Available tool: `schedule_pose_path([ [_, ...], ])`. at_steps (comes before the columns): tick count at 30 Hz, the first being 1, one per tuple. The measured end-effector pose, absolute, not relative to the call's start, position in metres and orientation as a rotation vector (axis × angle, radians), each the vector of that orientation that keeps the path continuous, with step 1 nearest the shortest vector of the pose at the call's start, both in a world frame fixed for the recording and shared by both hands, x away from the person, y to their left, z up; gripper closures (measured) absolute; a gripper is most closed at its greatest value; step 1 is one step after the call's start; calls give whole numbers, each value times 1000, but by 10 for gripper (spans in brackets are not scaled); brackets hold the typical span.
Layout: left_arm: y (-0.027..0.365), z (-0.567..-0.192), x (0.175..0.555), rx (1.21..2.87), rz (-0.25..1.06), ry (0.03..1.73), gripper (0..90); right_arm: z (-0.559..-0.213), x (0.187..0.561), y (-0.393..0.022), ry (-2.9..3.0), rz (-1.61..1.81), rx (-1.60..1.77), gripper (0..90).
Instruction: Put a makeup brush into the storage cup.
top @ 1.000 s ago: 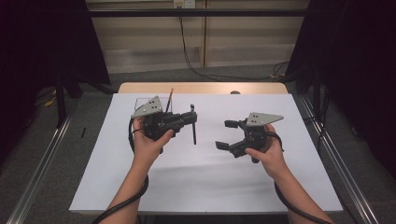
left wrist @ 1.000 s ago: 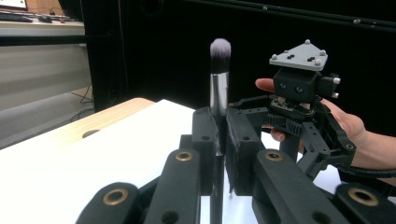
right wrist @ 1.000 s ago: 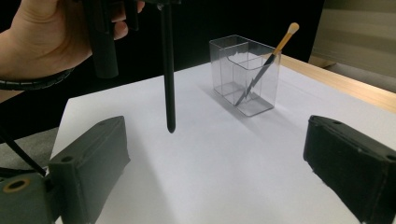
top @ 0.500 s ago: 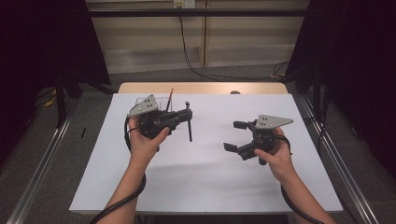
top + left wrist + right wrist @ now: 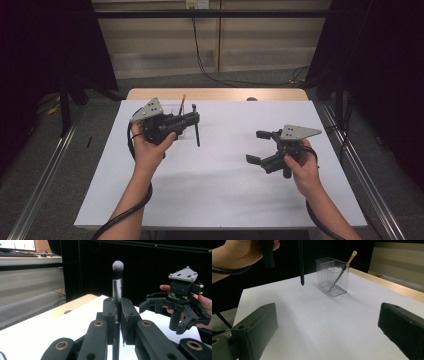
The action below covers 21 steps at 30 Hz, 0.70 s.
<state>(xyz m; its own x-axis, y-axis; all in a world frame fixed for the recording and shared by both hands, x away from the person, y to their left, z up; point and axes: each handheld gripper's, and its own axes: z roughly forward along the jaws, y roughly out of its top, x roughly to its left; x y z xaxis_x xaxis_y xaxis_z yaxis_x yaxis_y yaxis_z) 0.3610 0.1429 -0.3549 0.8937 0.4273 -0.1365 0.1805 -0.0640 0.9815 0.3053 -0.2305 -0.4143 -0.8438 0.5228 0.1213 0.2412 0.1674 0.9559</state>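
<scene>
My left gripper (image 5: 194, 120) is shut on a black-handled makeup brush (image 5: 196, 131), held upright above the white table sheet (image 5: 220, 195). In the left gripper view the jaws (image 5: 117, 308) clamp the brush's handle below the silver ferrule, and its bristles (image 5: 117, 266) stand on top. A clear plastic box (image 5: 332, 280) with an orange-tipped stick (image 5: 348, 261) leaning in it stands just behind the brush, and my left gripper partly hides that box (image 5: 183, 125) in the high view. Far to the right, my right gripper (image 5: 255, 147) is open with nothing in it, its jaws (image 5: 329, 335) wide apart and pointing toward the box.
A bare wooden strip (image 5: 215, 94) runs along the table's far edge, with a small dark object (image 5: 252, 99) on it. Metal rails (image 5: 45, 170) flank the table on the floor. Dark curtains hang at both sides.
My right gripper has drawn away to the right and a little nearer the front edge, still open. The left gripper with the brush has shifted only slightly left.
</scene>
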Motion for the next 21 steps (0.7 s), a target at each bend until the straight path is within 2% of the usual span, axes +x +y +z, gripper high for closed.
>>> schedule_pose_path([
  [21,150,-354,374,1640,261,506,836,-419,293,-249,2175,1726,768,21],
])
